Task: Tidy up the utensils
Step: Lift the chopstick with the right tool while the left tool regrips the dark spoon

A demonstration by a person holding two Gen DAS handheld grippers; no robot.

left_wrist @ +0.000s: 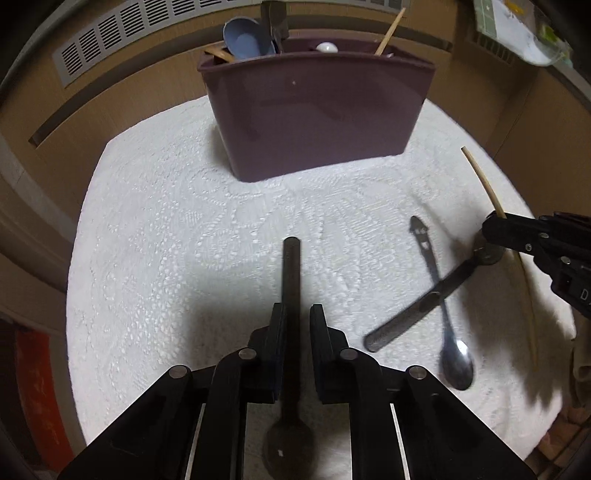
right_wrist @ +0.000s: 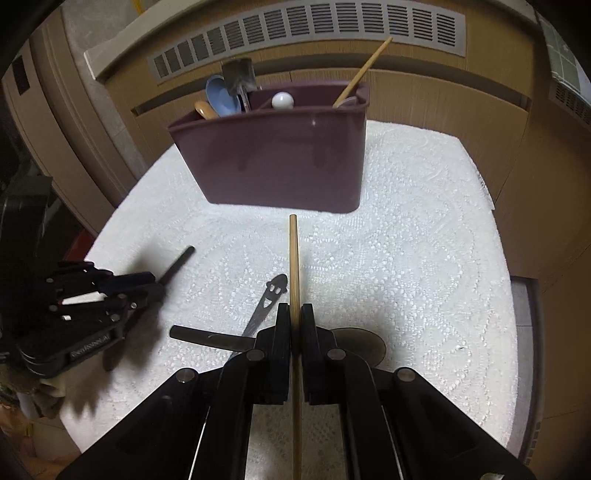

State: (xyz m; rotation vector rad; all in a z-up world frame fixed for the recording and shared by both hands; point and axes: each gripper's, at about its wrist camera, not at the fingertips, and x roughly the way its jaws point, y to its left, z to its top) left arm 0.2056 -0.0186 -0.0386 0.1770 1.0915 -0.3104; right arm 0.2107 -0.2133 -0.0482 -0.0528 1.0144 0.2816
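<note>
A purple utensil holder stands at the far side of the white lace cloth; it also shows in the right wrist view. It holds a blue spoon, a wooden chopstick and other utensils. My left gripper is shut on a black spoon, handle pointing forward. My right gripper is shut on a wooden chopstick, just above the cloth. A silver spoon and a metal ladle lie crossed on the cloth between the grippers.
A wall with a vent grille runs behind the table. The cloth's edges drop off on the left and right. Bare cloth lies in front of the holder.
</note>
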